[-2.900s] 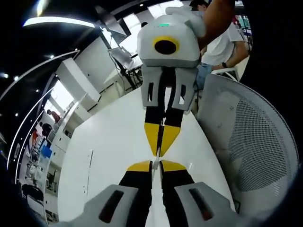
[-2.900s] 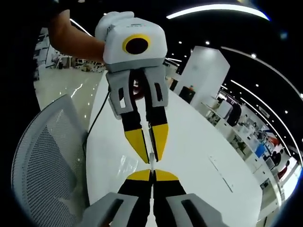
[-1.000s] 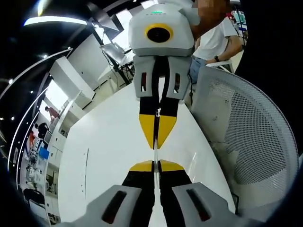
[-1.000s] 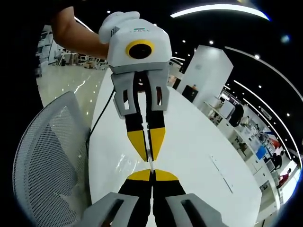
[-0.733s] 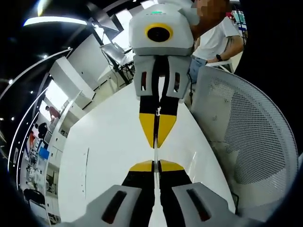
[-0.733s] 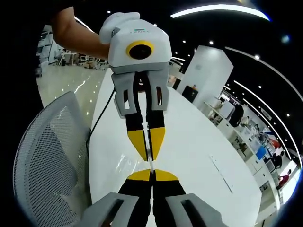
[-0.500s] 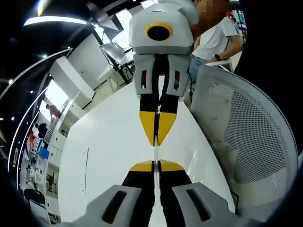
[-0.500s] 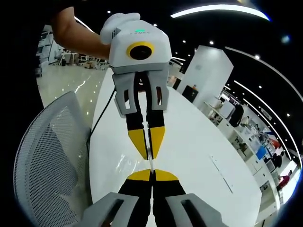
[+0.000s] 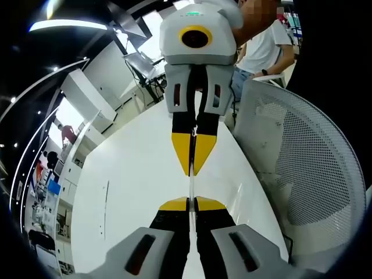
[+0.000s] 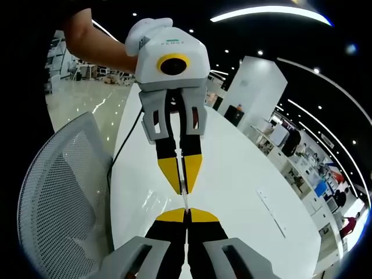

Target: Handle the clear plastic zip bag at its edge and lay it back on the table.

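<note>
Pinching the clear plastic zip bag (image 9: 190, 185) edge-on between my clenched left gripper (image 9: 191, 201) and right gripper (image 10: 186, 212), taut above the white table (image 10: 232, 180), lay-down not yet done.

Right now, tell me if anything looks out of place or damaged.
Nothing looks damaged. The clear plastic zip bag hangs edge-on, stretched between the left gripper and right gripper, both shut on it, above the white table. A white mesh chair stands beside the table.
</note>
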The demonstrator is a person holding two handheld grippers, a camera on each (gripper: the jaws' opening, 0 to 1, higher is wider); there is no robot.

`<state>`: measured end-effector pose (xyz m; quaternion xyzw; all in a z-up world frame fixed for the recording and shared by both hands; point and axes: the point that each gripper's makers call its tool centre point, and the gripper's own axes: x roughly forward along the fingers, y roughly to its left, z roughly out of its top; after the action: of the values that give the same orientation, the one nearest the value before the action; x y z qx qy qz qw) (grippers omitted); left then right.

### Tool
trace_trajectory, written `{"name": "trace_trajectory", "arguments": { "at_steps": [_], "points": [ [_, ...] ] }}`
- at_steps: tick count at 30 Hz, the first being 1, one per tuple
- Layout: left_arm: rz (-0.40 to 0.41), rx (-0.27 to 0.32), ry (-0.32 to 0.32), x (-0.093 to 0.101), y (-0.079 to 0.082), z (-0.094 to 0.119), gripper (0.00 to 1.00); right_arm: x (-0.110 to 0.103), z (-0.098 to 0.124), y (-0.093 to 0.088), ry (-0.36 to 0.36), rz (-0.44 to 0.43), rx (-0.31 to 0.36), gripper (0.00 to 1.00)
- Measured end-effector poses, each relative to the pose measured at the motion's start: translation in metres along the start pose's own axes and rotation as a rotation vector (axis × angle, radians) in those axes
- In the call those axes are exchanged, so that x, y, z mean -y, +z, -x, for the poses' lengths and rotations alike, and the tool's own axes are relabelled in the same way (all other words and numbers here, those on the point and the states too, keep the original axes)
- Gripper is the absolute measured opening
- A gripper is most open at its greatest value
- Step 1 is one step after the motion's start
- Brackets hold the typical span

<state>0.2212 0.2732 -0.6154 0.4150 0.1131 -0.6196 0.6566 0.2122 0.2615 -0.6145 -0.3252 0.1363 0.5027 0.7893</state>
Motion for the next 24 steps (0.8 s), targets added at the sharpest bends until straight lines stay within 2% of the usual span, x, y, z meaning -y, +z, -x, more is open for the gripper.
{"name": "trace_trajectory", "arguments": {
  "at_steps": [24],
  "points": [
    [0.007, -0.009, 0.0, 0.0006, -0.005, 0.0036, 0.0, -0.0004, 0.0054, -0.0002, -0.005, 0.004, 0.002, 0.0]
  ]
}}
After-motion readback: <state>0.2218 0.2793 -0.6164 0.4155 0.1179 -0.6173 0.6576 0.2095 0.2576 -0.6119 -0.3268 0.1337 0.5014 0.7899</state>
